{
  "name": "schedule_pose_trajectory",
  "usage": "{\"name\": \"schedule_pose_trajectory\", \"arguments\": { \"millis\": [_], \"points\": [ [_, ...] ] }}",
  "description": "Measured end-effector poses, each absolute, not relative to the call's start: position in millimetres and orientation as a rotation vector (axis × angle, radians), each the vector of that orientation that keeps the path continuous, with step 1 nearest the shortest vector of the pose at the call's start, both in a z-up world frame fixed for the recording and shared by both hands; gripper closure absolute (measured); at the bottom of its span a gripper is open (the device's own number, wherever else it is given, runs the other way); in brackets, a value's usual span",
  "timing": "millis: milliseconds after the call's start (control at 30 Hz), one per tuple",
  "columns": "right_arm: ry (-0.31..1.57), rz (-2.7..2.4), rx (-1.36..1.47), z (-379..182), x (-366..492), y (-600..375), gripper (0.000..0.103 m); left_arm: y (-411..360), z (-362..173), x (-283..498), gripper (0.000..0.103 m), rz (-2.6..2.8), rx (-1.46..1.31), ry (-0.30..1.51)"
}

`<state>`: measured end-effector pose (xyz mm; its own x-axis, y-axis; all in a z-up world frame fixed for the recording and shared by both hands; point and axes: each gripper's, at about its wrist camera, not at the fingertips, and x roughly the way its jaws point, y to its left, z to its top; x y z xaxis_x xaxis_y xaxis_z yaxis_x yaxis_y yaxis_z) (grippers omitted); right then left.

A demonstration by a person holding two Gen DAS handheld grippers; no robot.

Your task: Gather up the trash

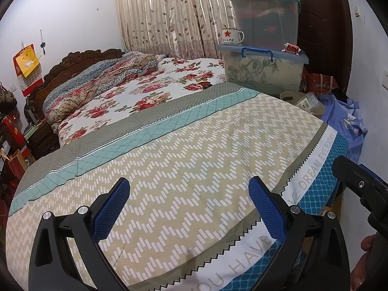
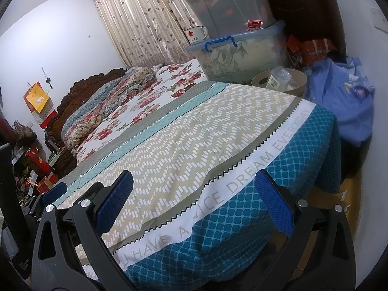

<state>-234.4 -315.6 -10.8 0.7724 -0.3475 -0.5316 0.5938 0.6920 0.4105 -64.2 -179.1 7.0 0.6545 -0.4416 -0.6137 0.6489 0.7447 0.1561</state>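
My left gripper [image 1: 189,189] is open and empty above the chevron-patterned bedspread [image 1: 194,150]. My right gripper [image 2: 194,184] is open and empty over the bed's foot edge [image 2: 218,194]. A beige waste bin [image 2: 278,80] stands at the bed's far right corner with a clear plastic bottle [image 2: 278,77] lying in it; the bin [image 1: 303,101] and the bottle [image 1: 309,101] also show in the left wrist view. A red wrapper [image 2: 254,25] lies on the lower storage box lid; it also shows in the left wrist view [image 1: 292,48].
Stacked plastic storage boxes [image 1: 262,68] stand on the bed's far right, with a white star mug [image 1: 231,36] on the lower lid. Blue clothes [image 2: 339,101] are piled right of the bed. A floral quilt [image 1: 101,82] lies by the headboard. The right gripper's body [image 1: 363,194] shows at the right.
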Motion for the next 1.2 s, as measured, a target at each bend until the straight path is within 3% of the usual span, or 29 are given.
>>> {"name": "schedule_pose_trajectory", "arguments": {
  "millis": [1200],
  "points": [
    [0.438, -0.545, 0.603, -11.6, -232.9, -308.3, 0.004, -179.0, -2.5, -54.5, 0.009, -0.619, 0.393, 0.616]
  ]
}}
